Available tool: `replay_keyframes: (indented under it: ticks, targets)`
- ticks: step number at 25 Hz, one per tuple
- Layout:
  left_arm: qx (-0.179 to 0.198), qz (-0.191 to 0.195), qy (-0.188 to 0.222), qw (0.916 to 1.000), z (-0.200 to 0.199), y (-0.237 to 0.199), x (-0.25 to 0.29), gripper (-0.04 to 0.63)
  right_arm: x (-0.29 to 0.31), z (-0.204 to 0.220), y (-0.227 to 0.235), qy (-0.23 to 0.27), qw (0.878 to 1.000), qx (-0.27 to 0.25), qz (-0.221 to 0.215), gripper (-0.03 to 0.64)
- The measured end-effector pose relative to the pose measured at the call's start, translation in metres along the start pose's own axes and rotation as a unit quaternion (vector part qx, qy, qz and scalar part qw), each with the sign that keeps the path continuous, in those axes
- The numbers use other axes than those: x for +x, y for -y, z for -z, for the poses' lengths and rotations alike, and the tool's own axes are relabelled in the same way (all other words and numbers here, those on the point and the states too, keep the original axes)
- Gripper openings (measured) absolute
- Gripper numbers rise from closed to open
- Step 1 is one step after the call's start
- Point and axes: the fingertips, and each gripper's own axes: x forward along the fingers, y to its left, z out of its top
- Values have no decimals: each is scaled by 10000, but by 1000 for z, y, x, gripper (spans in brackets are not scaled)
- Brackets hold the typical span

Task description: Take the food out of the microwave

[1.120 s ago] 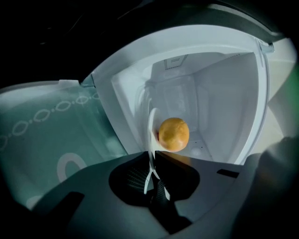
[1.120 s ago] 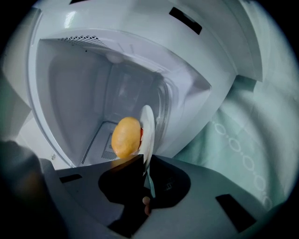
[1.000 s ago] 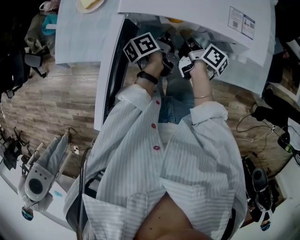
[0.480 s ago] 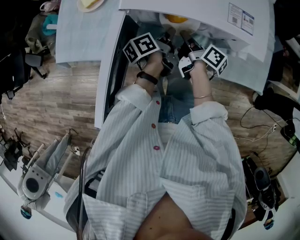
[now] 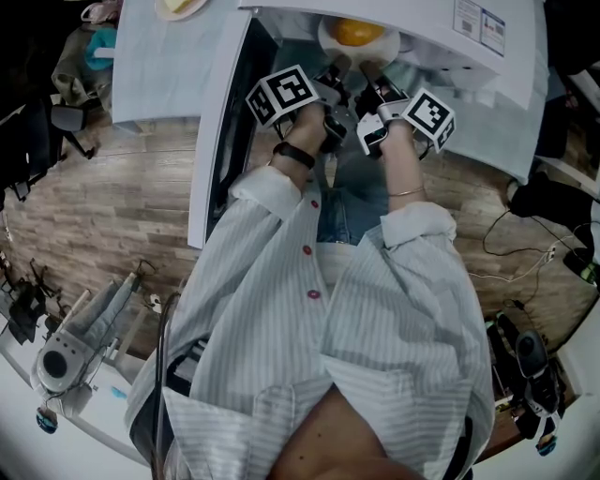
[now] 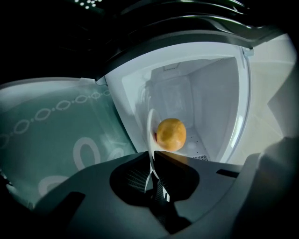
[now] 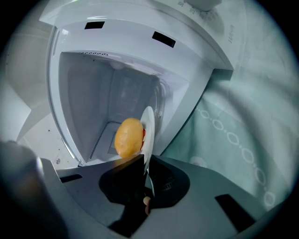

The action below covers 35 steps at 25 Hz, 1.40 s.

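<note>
A round orange-yellow food item [image 5: 357,32] lies on a white plate [image 5: 330,36] at the mouth of the open white microwave [image 5: 450,66]. Both grippers hold the plate by its near rim. My left gripper [image 5: 336,66] is shut on the left part of the rim, my right gripper [image 5: 369,71] on the right part. In the left gripper view the plate [image 6: 150,130] stands edge-on between the jaws, with the food [image 6: 171,134] beside it. The right gripper view shows the same plate [image 7: 149,130] and food [image 7: 128,137] before the white cavity [image 7: 93,98].
The microwave door [image 5: 217,141] hangs open at the left. A table with a pale cloth [image 5: 159,66] carries another plate of food [image 5: 180,7]. Teal patterned cloth [image 7: 233,140] lies beside the microwave. Cables and gear [image 5: 534,244] lie on the wooden floor.
In the head view the plate and food now show far more fully past the microwave's top edge. Both grippers keep their grip and hardly shift.
</note>
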Motion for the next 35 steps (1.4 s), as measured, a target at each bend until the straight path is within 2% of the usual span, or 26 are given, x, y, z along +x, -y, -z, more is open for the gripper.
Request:
replay_keyframes:
  ticks: [8,19,35]
  targets:
    - [13,63,99,9999,20,4,-22,37,-25,16,-4,-54,9999,-49,-109,52]
    - [-25,45,398,9992,34,7,-37,37,-39,24,-7,-449,9986,-200,-207,53]
    - [18,153,687,9975,74,24,-59,37,-85,32,-11,-544,9967,-306,-524,52]
